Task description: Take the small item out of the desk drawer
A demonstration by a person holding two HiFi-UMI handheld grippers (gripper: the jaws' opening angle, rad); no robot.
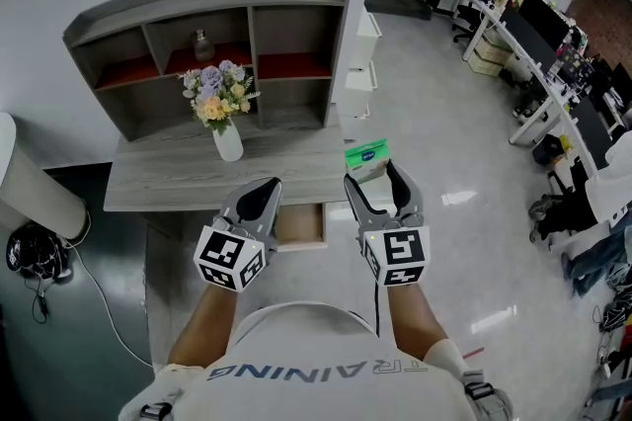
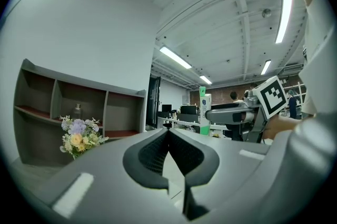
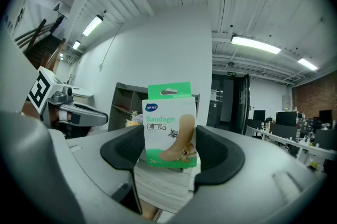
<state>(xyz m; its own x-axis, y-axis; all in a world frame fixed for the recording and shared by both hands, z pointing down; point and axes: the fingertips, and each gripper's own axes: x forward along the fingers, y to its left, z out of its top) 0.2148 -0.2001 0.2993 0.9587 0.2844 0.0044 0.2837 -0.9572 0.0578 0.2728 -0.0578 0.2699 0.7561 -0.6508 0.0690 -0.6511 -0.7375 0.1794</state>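
Observation:
A small green and white bandage box [image 1: 367, 157] [image 3: 169, 131] stands upright between the pads of my right gripper [image 1: 373, 176] [image 3: 171, 150], which is shut on it and held up above the desk's right end. My left gripper [image 1: 259, 189] [image 2: 168, 134] hovers beside it on the left, jaws shut with nothing between them. Below both, the desk drawer [image 1: 301, 224] is pulled out, showing a pale wooden inside. In the left gripper view, the right gripper [image 2: 231, 113] with the box [image 2: 204, 108] shows at the right. The left gripper [image 3: 79, 112] appears at the left of the right gripper view.
The grey wooden desk [image 1: 178, 177] carries a shelf unit [image 1: 296, 4] with a small bottle [image 1: 202, 43] and a white vase of flowers [image 1: 222, 108]. A white rounded object [image 1: 30, 192] and headphones [image 1: 35, 251] are on the left. Office desks and chairs [image 1: 553, 63] line the right.

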